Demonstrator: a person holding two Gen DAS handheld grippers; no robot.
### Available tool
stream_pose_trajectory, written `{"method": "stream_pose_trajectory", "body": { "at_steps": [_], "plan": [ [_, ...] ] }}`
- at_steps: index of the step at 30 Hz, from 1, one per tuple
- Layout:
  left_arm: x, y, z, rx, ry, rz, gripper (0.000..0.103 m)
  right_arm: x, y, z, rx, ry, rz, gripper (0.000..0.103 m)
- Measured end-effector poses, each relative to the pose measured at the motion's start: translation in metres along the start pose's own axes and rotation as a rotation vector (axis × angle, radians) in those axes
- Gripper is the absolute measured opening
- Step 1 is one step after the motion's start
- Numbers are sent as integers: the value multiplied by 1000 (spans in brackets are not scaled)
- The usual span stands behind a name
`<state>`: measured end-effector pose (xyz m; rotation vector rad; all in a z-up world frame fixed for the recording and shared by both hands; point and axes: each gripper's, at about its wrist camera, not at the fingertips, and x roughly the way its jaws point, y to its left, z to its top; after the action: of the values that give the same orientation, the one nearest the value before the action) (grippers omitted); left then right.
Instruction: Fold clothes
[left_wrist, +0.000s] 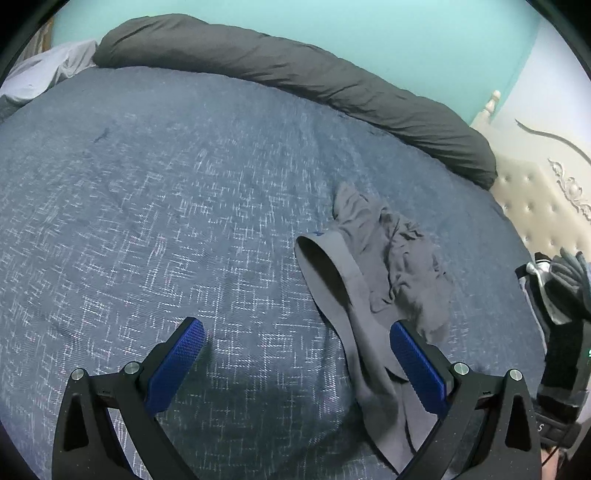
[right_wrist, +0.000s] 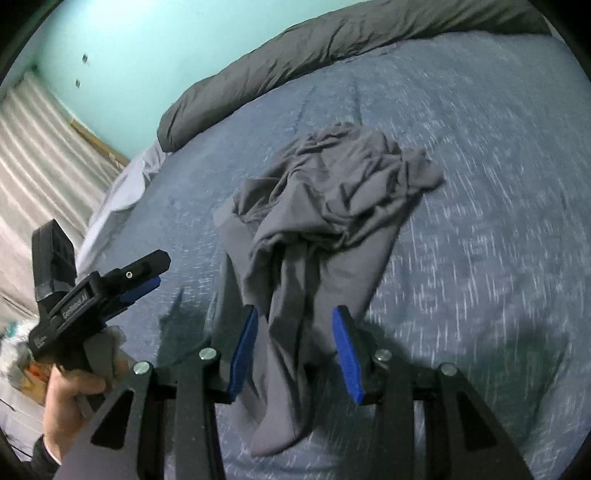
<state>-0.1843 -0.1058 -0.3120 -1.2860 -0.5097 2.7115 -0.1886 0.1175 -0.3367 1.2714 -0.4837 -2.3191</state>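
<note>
Presently:
Garment: we find the grey garment (right_wrist: 325, 206) crumpled on the bed (right_wrist: 498, 184).
Right tool (right_wrist: 295, 347): released, cloth between pads.
Left tool (left_wrist: 297, 354): released, empty.
Advice: we judge spreading it flat should come first.

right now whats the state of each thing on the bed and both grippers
grey garment: crumpled, unfolded, lying on the bed, one end between the right gripper's pads
right gripper: partly open, pads not pressing the garment
left gripper: wide open, nothing held, its right pad over the garment's edge
blue bedspread: spread flat
dark duvet: rolled up along the far edge
</note>
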Motion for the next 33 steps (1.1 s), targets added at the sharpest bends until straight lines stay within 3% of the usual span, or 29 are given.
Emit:
{"method": "stream_pose_trajectory", "body": {
  "at_steps": [7,9,10,14,22,31,33],
  "plan": [
    [5,1,5,-21,0,8,103,16,7,-7,-70,67,-11,42],
    [5,-1,8,-14,-6,20,103,19,6,-9,-71,79,9,32],
    [6,-1,8,-14,-4,23,103,19,4,-10,-68,83,18,20],
    [12,0,6,-16,21,38,103,12,-10,-9,-34,70,14,5],
    [14,2,4,-33,32,33,103,-10,-31,-6,20,12,15,2],
    [11,-1,5,-8,20,-3,103,-59,-68,9,124,-152,-56,2],
    [11,-1,5,-7,18,-5,103,-59,-79,8,149,-139,-69,2]
  ]
}}
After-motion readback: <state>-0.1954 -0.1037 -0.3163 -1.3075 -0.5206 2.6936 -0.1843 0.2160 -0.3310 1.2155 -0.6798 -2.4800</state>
